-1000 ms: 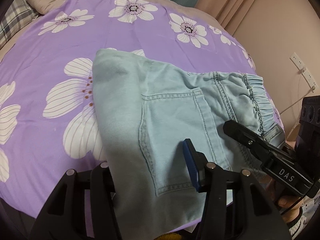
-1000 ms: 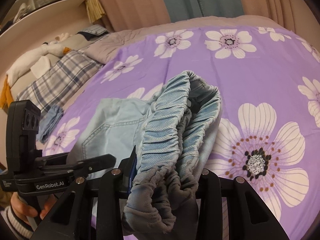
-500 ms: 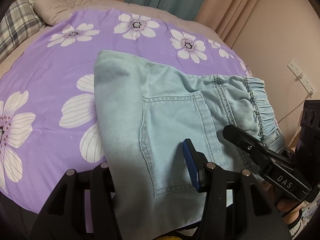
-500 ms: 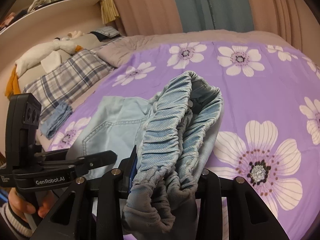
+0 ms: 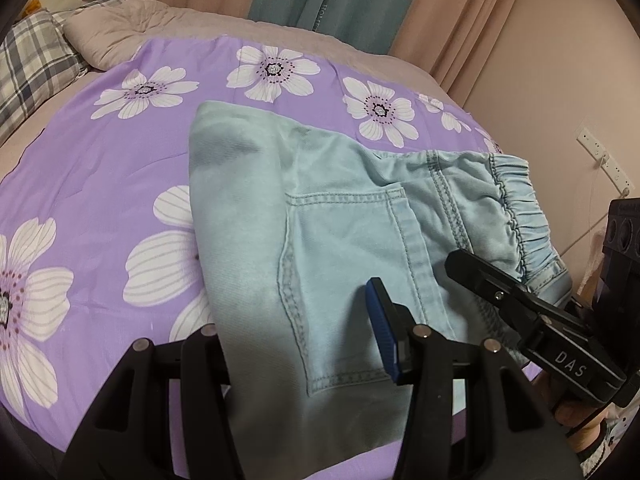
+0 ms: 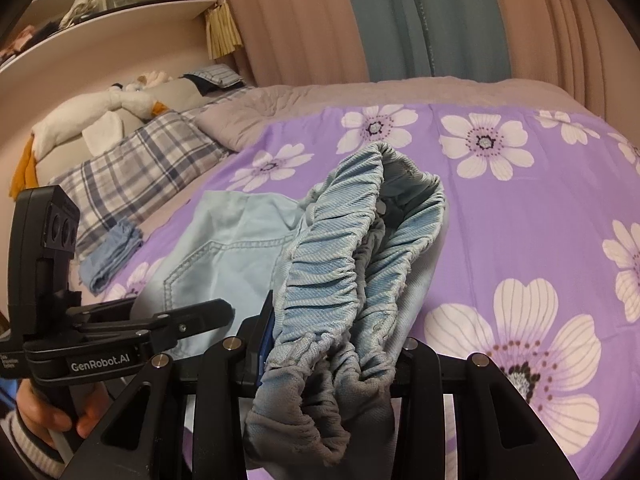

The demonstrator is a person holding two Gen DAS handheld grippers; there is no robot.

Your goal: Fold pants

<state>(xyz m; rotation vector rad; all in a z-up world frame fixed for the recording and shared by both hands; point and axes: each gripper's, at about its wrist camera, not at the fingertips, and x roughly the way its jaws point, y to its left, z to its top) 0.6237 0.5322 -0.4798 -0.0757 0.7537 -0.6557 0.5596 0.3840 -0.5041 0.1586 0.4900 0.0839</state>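
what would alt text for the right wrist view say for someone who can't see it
The right gripper is clamped on the bunched elastic waistband of light blue pants, lifting it above a purple floral bedspread. At left, the left gripper, in a person's hand, holds the same pants. Plaid pillow and curtains behind.

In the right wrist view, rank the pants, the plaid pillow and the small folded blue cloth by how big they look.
1. pants, though nearness to the camera inflates them
2. plaid pillow
3. folded blue cloth
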